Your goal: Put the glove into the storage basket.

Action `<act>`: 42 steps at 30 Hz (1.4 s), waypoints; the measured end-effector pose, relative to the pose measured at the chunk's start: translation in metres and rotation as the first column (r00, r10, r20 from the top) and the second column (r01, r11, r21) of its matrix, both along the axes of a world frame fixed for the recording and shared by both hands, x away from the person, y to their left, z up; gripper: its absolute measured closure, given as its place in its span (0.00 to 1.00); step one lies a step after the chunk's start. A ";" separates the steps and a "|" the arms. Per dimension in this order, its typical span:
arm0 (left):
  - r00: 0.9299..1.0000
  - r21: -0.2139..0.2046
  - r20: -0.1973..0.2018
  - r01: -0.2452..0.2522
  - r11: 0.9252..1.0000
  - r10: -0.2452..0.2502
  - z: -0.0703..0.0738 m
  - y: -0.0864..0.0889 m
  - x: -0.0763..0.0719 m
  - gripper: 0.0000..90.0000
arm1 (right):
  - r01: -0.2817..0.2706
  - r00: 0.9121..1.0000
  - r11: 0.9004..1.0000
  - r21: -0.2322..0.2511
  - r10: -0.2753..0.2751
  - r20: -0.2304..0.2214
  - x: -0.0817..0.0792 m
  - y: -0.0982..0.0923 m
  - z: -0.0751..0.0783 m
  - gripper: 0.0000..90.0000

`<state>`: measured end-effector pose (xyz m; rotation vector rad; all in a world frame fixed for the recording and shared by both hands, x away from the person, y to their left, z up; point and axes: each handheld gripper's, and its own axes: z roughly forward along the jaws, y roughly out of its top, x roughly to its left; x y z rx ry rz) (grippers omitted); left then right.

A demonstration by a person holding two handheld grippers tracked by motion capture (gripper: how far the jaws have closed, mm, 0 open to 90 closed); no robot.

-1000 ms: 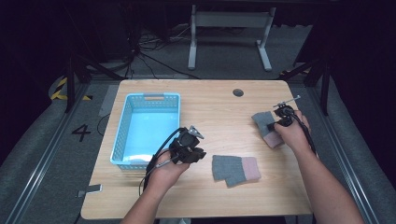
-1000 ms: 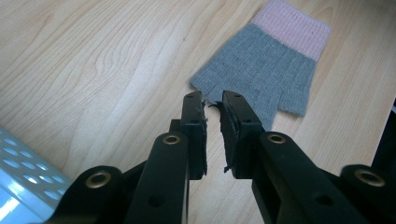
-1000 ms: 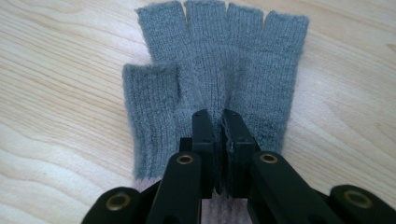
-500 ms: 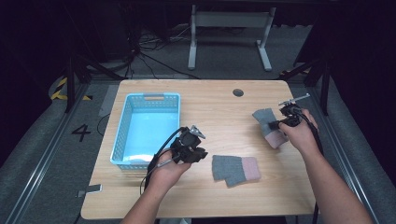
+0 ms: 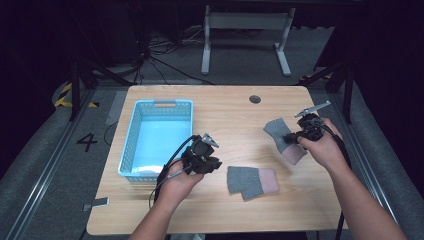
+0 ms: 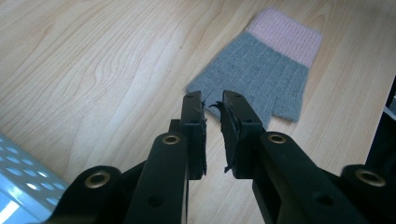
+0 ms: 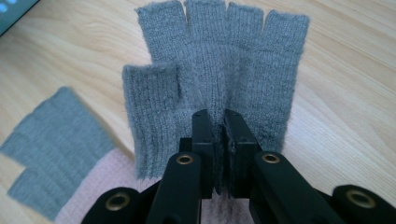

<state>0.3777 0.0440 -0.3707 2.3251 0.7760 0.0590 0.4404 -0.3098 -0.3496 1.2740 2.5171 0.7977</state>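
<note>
Right gripper clamped on grey fingerless glove, basket far across; left gripper, jaws nearly together and empty, nearer it.

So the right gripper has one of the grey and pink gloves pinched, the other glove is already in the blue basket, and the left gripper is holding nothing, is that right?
Not quite. The other glove is not in the blue basket; it lies flat on the table near the left gripper, as the high view shows. The rest stands: the right gripper pinches a grey and pink glove, and the left holds nothing.
</note>
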 end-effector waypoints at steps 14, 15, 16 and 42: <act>1.000 0.002 -0.003 -0.009 1.000 0.009 0.001 0.005 -0.004 0.88 | -0.169 0.986 0.985 -0.021 0.169 0.012 -0.035 0.027 0.012 0.94; 1.000 0.001 -0.003 -0.011 1.000 0.011 0.001 0.005 -0.004 0.88 | -0.180 0.984 0.983 -0.017 0.181 0.007 -0.038 0.030 0.013 0.94; 1.000 0.001 -0.002 -0.012 1.000 0.012 0.001 0.006 -0.004 0.88 | -0.189 0.982 0.982 -0.018 0.190 0.012 -0.039 0.031 0.013 0.94; 1.000 0.006 -0.004 -0.004 1.000 0.004 0.001 0.003 -0.005 0.88 | -0.397 0.918 0.918 -0.012 0.397 -0.016 -0.079 0.068 -0.010 0.92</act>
